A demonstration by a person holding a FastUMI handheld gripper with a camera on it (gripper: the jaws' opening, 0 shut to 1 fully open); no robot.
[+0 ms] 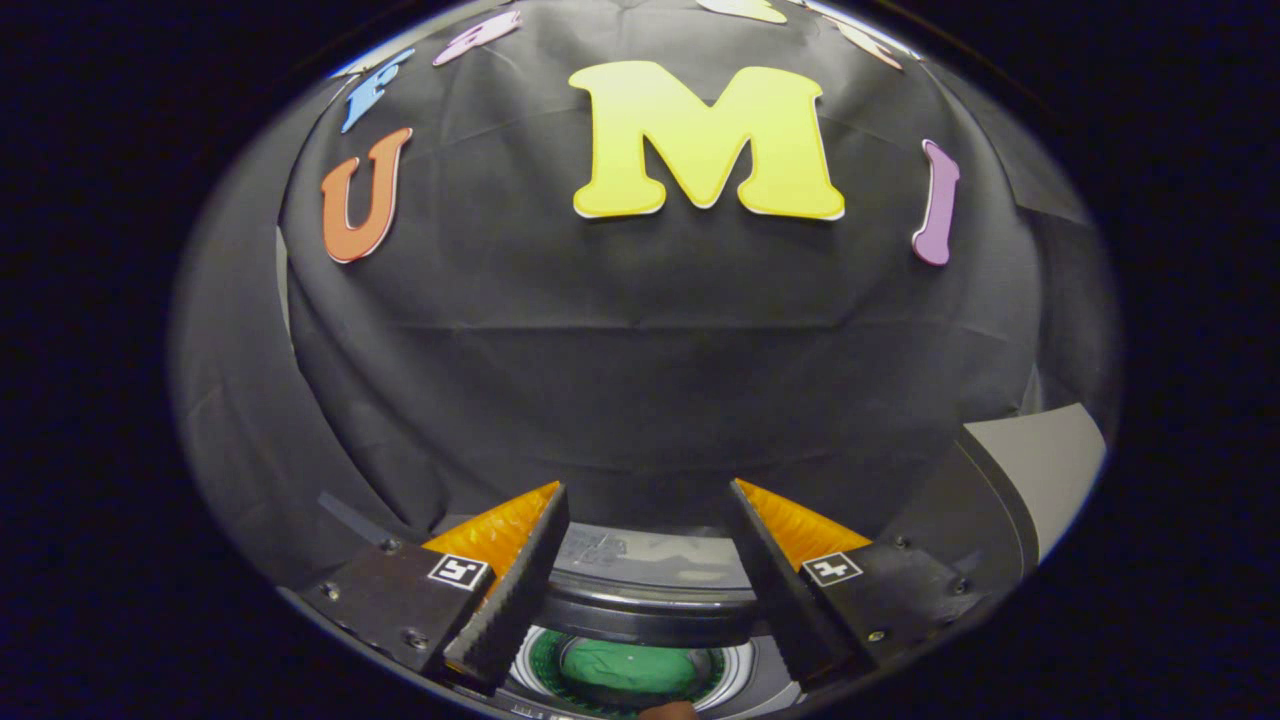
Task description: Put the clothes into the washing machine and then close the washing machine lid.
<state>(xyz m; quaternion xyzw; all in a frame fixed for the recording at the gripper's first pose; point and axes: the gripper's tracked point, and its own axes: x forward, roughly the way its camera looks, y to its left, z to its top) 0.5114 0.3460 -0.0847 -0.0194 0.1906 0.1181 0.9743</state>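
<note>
Fingers [648,505] of the handheld gripper stand wide apart, with nothing held between them; each carries a ribbed inner pad and a small square black-and-white marker on its block. They point out toward the black cloth wall of the booth [640,380], which hangs in soft creases across the whole background.

Below and between the fingers sits the round top-loading washing machine [650,610], dark-bodied, with a pale grey band along its back edge just beyond the fingertips. Its circular mouth lies low between the two fingers: a dark outer ring, then a white inner ring, and inside that the drum. Down in the drum lies a green piece of clothing [630,668], a smooth, slightly shiny fabric lump that fills the middle of the opening. The garment is well below the fingers and not touched by either of them.

The mouth is uncovered from this angle, so the green cloth can be seen straight down through it. To the right of the right finger a curved dark panel with a light grey face [1040,465] rises beside the machine; whether it is the raised washing machine lid cannot be told for sure. A small brownish-orange shape [668,711] shows at the nearest edge of the drum opening, too little of it to say what it is.
</note>
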